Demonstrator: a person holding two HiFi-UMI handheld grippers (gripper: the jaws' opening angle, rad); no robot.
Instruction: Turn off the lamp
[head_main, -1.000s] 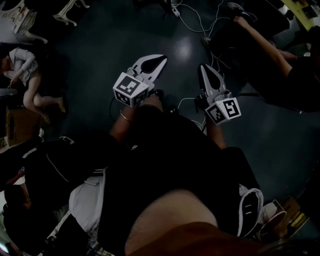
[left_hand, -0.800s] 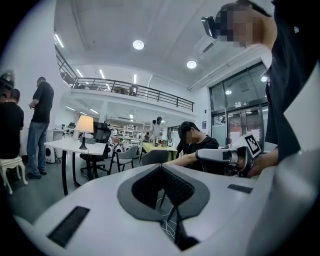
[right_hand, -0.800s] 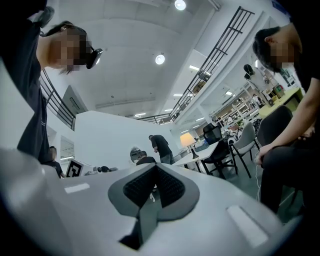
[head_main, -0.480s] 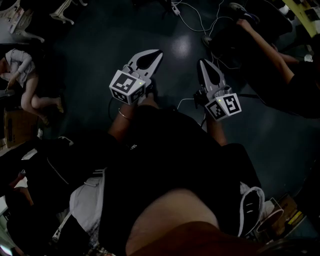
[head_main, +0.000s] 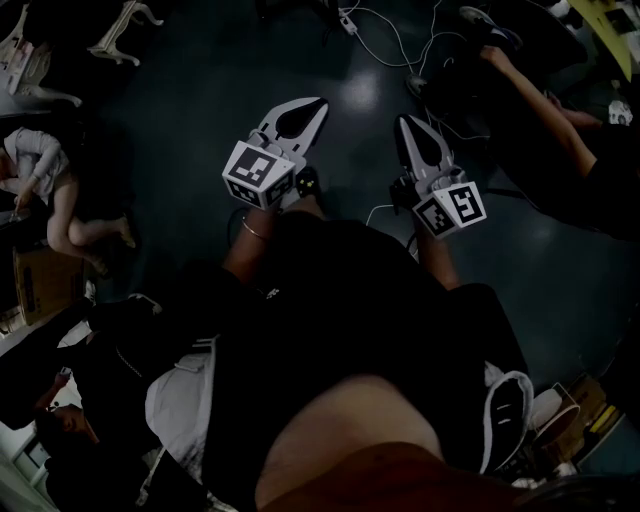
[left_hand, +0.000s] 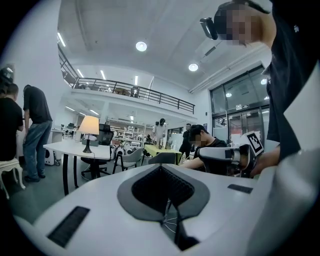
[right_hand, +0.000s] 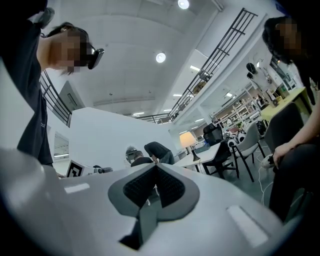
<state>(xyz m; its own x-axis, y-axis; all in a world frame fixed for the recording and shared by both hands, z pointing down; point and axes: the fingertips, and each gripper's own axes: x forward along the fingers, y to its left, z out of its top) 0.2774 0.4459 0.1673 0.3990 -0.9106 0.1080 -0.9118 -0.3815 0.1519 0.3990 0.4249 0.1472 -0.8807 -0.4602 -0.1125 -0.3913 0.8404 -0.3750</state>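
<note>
While the lamp (left_hand: 89, 127) is lit on the tabletop (left_hand: 70, 148), left tool (head_main: 312, 106) and right tool (head_main: 405, 124), both closed and empty, are well short of it: approach step, switch must be reached next.

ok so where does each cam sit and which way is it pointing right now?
Head view: on the person's head, looking steeply down at the dark floor; their torso, legs, left claw and right claw show.
Left gripper view: on the left claw, looking along its shut jaws at the lamp on a white table; right claw and torso at right.
Right gripper view: on the right claw, looking along its shut jaws; the person's head at top left.
Shared: both gripper views catch the same lamp.
</note>
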